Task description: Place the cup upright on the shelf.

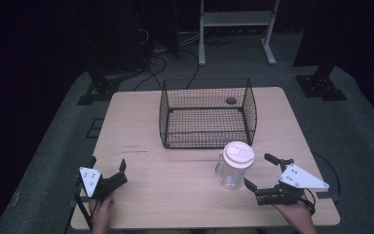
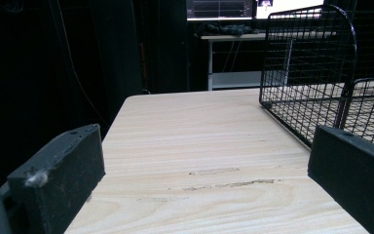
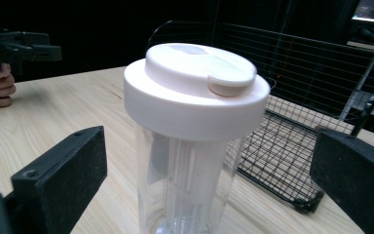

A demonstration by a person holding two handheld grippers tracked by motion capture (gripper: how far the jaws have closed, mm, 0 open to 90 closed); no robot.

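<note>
**Lining up on the lidded jar beside the basket**

Standing upright near the table's (image 1: 141, 195) front edge, a clear plastic jar (image 1: 233, 170) with a white lid (image 1: 238, 154) is seen just in front of the wire basket's (image 1: 207, 112) near right corner — close to it, though whether they touch cannot be told. The right gripper (image 1: 262, 171) is held low and level with the jar, its jaws spread wide and nothing gripped; in the right gripper view the jar (image 3: 187, 170) stands between the two black jaws, apart from both, which suggests a sideways grasp is being prepared. That low approach is judged sensible, since the body is narrower than the lid (image 3: 197, 90) and offers flat sides to clamp.

The left gripper (image 1: 108, 168) is kept well apart at the table's left — jaws wide open and empty, pointed along bare wood toward the basket (image 2: 316, 73). It appears to be parked out of the way.

Counted: one jar, one lid, one wire basket, one table, two grippers. A small dark round item (image 1: 231, 101) is seen at the basket's far side; what it is cannot be told.
</note>
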